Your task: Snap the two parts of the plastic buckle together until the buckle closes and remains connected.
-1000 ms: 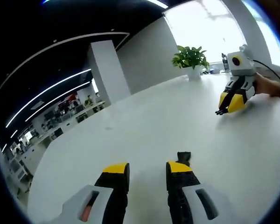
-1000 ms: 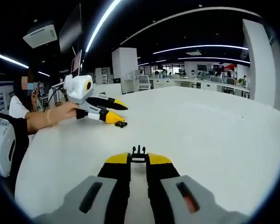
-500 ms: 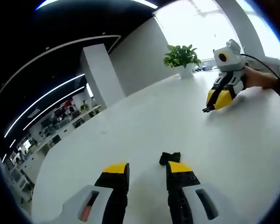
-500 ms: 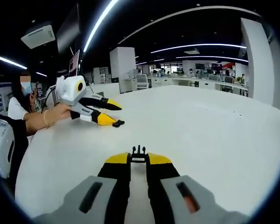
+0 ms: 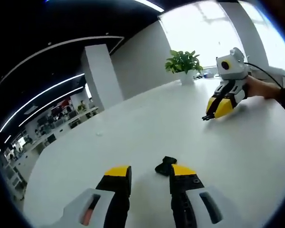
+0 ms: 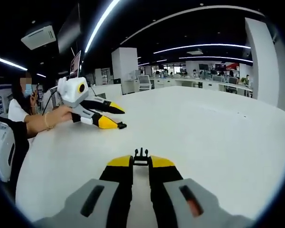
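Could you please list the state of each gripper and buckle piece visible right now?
Left gripper: open, jaws apart, empty.
Right gripper: shut on pronged buckle part.
Other buckle part: loose on the table, just ahead of the left gripper's jaw, not yet joined.

The right tongs (image 6: 141,163) are covering most of the pronged buckle half (image 6: 141,153) pinched between them, so only its prong tips are poking out ahead of the yellow tips. Just ahead of the left tongs (image 5: 149,175), the other buckle half (image 5: 165,166) is showing as a small dark shape on the counter (image 5: 147,128), too blurred to make out its form, and whether it is touching the tip beside it is unclear. Seen from across the counter, the left tongs' jaws are standing apart, with the dark piece at their lower tip too small to identify.
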A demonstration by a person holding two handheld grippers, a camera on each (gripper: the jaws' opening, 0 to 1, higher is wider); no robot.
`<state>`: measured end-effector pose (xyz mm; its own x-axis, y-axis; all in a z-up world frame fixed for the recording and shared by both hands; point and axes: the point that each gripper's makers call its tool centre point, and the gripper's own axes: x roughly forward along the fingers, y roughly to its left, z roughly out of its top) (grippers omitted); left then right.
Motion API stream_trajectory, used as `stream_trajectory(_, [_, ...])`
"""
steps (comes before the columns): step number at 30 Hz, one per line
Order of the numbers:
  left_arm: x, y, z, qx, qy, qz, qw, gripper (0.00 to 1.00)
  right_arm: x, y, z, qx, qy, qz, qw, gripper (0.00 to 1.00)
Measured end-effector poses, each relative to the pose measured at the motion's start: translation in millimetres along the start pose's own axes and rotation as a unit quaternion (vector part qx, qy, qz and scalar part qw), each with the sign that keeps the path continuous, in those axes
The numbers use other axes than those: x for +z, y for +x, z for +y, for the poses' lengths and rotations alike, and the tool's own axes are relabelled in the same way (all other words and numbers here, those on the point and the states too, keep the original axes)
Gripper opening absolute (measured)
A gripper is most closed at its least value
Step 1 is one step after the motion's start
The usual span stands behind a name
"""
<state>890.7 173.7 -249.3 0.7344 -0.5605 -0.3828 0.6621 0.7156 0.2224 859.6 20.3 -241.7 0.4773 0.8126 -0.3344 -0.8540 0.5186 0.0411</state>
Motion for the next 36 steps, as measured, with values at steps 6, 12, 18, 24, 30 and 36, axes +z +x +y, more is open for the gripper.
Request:
stream_trajectory(6, [0.4,5.7,-0.6,-0.016,-0.023,-0.01,0.9996,0.31,-1.3,0.5,-0.3,0.001,0.003,0.004,1.0,0.13])
stream_trajectory(12, [4.0,10.5,-9.7,-0.039,-0.007,-0.021,0.999,0.27,-1.5,1.3,1.4,0.006,0.007,0.004,0.9999,0.13])
stream_trajectory(18, [7.3,13.6,-26.3,-0.072,-0.013,-0.033,0.9968,0.22,-4.3,2.6,1.9,0.007,0.013,0.008,0.9999,0.13])
stream_trajectory(24, [6.9,13.4,-32.6,-0.085,-0.029,-0.035,0.9953,0.21,-4.1,2.7,2.7,0.009,0.014,0.007,0.9998,0.13])
stream_trajectory(30, [6.0,12.8,-34.9,-0.088,-0.039,-0.035,0.9947,0.19,-4.1,2.6,2.7,0.009,0.014,0.007,0.9998,0.13])
stream_trajectory(36, [6.0,11.5,-38.6,-0.091,-0.036,-0.035,0.9946,0.15,-3.9,2.7,3.1,0.01,0.014,0.007,0.9998,0.13])
